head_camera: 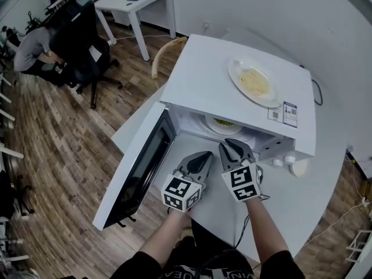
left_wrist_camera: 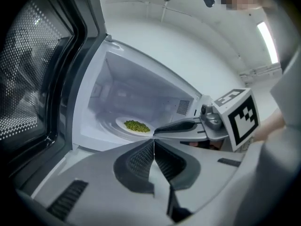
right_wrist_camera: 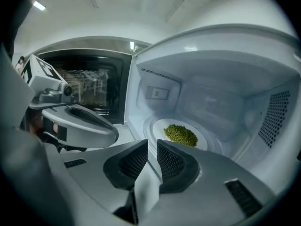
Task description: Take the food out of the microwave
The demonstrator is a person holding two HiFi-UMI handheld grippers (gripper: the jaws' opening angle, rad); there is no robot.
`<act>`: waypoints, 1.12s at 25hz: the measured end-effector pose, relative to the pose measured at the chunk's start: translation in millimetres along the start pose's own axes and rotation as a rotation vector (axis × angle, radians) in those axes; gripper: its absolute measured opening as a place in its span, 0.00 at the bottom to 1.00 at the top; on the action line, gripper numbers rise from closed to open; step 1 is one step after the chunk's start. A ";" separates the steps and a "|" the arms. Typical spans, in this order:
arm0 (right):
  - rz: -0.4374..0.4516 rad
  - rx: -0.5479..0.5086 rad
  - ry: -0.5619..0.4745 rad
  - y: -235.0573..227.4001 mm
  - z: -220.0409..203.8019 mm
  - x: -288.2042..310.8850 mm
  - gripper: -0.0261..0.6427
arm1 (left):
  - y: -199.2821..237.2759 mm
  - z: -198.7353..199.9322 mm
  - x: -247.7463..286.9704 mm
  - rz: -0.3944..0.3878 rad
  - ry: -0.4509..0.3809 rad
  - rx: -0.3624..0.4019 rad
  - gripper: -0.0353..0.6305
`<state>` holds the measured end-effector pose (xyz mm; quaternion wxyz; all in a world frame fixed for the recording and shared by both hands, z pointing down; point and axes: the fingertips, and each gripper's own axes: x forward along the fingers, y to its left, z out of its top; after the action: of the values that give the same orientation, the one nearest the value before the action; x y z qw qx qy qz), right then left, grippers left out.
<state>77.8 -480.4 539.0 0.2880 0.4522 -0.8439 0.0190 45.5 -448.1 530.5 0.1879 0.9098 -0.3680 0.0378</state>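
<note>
The plate of green food (right_wrist_camera: 181,134) is seen deep inside the microwave (head_camera: 232,68), whose door (head_camera: 139,173) is swung open; the left tongs (left_wrist_camera: 154,141) are clenched on nothing; the right tongs (right_wrist_camera: 153,142) are barely parted and empty; both are held just before the opening. The thin rim could be pinched too shallowly and the plate tipped, so that loose food is spilled; the crowded tongs could be knocked together. The plate's near rim is hidden behind the jaws; in the head view most of it is covered by the microwave's top.
</note>
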 end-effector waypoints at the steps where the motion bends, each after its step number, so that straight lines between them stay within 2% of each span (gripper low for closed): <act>1: -0.007 -0.010 0.009 -0.9 -2.3 3.2 0.10 | 2.4 -1.7 1.1 0.007 0.006 0.001 0.07; 13: -0.045 -0.265 0.069 -11.2 -2.6 16.1 0.14 | 15.3 -11.1 4.8 0.023 0.028 0.000 0.07; 21: -0.027 -0.340 0.095 -11.2 -4.6 22.8 0.14 | 13.4 -13.0 3.2 0.017 0.036 0.000 0.07; 28: -0.008 -0.349 0.111 -14.0 -6.0 32.5 0.14 | 15.2 -12.2 -0.1 0.019 0.037 -0.001 0.07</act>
<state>77.7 -511.4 557.2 0.4083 0.3970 -0.8153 -0.1042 35.9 -453.6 546.6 0.1948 0.9053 -0.3732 0.0564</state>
